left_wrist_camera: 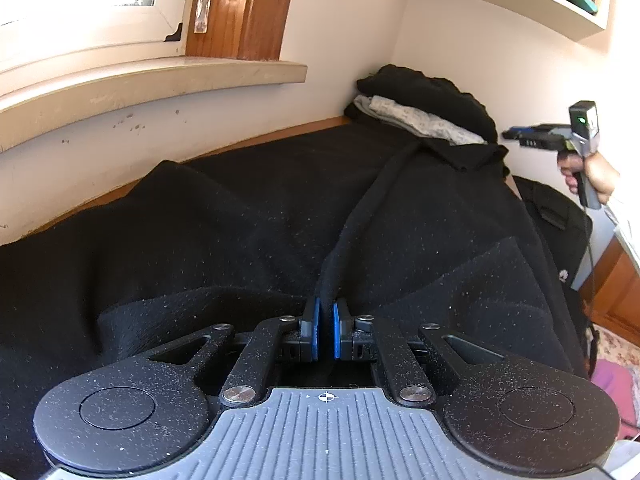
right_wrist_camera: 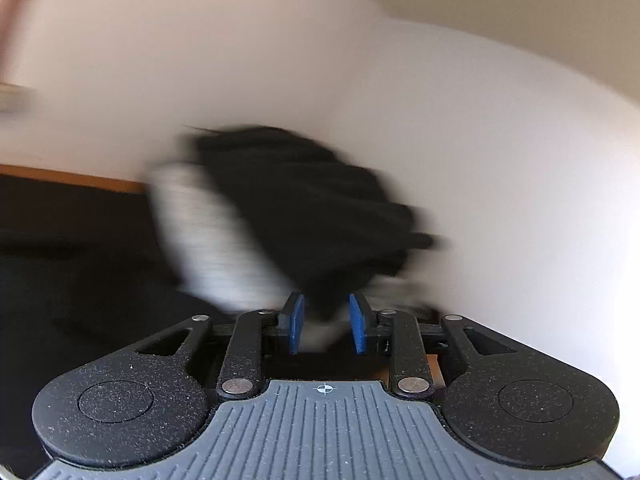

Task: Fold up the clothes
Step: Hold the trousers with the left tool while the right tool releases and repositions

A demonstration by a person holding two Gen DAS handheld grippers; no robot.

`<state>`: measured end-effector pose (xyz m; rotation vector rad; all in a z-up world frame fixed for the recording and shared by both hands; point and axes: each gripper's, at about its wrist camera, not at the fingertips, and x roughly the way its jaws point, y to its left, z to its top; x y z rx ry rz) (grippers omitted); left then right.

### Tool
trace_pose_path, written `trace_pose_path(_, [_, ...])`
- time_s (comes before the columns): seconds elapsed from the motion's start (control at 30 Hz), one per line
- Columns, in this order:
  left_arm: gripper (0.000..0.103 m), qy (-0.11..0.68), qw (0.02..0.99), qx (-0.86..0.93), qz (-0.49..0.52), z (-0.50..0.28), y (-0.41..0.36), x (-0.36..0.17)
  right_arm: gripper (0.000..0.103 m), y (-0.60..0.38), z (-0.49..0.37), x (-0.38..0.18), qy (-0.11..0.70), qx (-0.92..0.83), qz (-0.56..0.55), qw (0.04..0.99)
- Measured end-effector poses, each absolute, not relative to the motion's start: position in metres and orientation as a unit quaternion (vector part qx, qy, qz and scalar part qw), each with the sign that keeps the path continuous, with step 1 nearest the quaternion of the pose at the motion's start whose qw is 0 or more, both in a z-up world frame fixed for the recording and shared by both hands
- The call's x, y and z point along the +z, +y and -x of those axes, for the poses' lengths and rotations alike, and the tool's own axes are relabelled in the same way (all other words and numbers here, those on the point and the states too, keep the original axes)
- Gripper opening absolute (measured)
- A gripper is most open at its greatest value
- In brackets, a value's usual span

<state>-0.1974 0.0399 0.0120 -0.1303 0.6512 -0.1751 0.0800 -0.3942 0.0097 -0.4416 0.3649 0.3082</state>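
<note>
Where wooden table (left_wrist_camera: 120, 192) meets white wall (left_wrist_camera: 460, 52), black cloth (left_wrist_camera: 240, 220) spread.

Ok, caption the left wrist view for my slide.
Left gripper pinches a fold of black garment spread on the table.

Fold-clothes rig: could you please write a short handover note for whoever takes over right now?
Left gripper: shut on a ridge of the black garment, which lies spread across the surface.
Right gripper: open, nothing visibly held, raised in the air near the pile of black and grey clothes in the far corner; its view is motion-blurred.
Done: garment laid out, one strip of it gathered and pinched.
Left: probably grab a second point with the right gripper, complete the folds, then put it with the pile.
</note>
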Motion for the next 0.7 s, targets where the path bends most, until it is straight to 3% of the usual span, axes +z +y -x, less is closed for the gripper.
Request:
trace_pose_path(0.1, [0.008, 0.319, 0.942, -0.085, 0.061, 0.198, 0.039, 0.012, 0.029, -0.376, -0.073, -0.008, 0.230, 0.264, 0.202, 0.915])
trace_pose_path(0.37, [0.008, 0.319, 0.943, -0.083, 0.053, 0.197, 0.037, 0.013, 0.030, -0.317, -0.094, -0.035, 0.290, 0.289, 0.180, 0.894])
trace_pose_path(0.43, [0.008, 0.319, 0.943, -0.084, 0.053, 0.198, 0.037, 0.013, 0.030, -0.303, -0.107, -0.033, 0.257, 0.218, 0.225, 0.914])
trace_pose_path(0.5, [0.008, 0.319, 0.943, -0.084, 0.054, 0.198, 0.037, 0.013, 0.022, -0.290, -0.120, -0.028, 0.207, 0.139, 0.267, 0.931])
trace_pose_path(0.63, [0.008, 0.319, 0.942, -0.086, 0.056, 0.198, 0.038, 0.014, 0.023, -0.283, -0.147, 0.008, 0.112, 0.058, 0.241, 0.962])
trace_pose_path(0.7, [0.008, 0.319, 0.942, -0.086, 0.057, 0.198, 0.038, 0.014, 0.024, -0.283, -0.153, 0.017, 0.107, 0.052, 0.238, 0.964])
